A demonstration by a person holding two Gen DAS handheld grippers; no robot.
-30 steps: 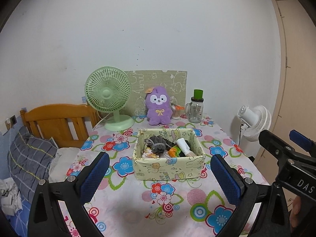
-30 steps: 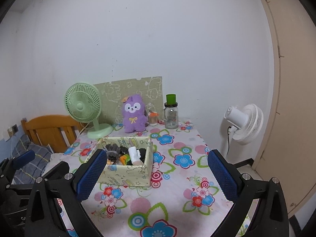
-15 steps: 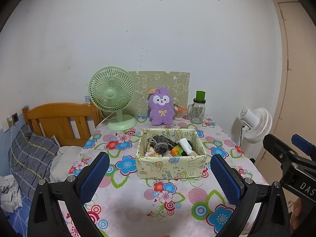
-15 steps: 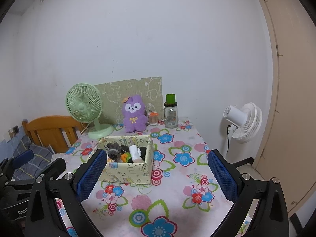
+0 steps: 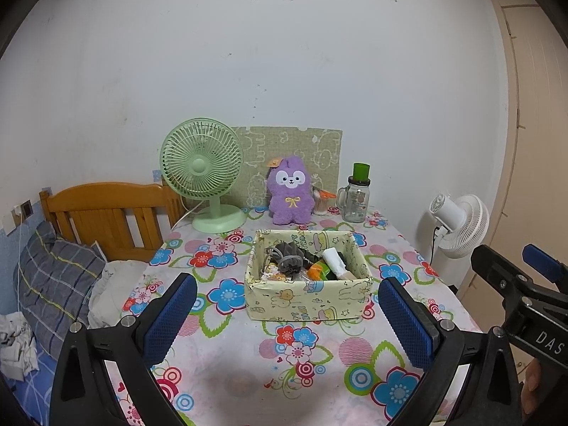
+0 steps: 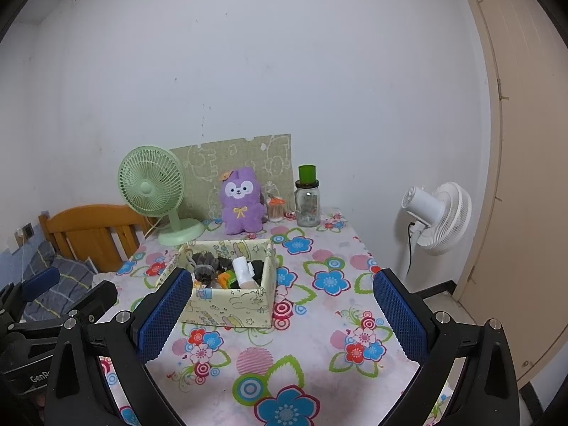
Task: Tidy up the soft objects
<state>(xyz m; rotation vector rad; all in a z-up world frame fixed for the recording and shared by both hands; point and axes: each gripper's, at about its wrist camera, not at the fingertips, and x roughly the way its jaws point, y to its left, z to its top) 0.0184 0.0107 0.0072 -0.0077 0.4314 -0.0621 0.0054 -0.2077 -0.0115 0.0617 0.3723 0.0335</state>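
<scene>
A pale yellow printed box [image 5: 307, 300] [image 6: 227, 309] stands mid-table, holding a grey scrunchie [image 5: 289, 257], a white roll [image 5: 334, 260] [image 6: 242, 272], an orange-green item and dark pieces. A purple plush [image 5: 290, 190] [image 6: 241, 200] sits upright at the back against a green board. My left gripper [image 5: 286, 316] is open, above the table's near edge, short of the box, nothing between its blue pads. My right gripper [image 6: 282, 314] is open too and empty, right of the left one, with the box behind its left finger [image 6: 164, 315].
A green desk fan [image 5: 204, 174] [image 6: 153, 191] stands back left, a glass jar with green lid [image 5: 356, 193] [image 6: 307, 198] back right. A wooden headboard [image 5: 103, 213] and pillows lie left of the table. A white floor fan [image 5: 458, 222] [image 6: 438, 218] and door are right.
Both grippers have risen and pulled back slightly from the table, so the box and plush sit a little farther and lower in view. Jaws stayed open.
</scene>
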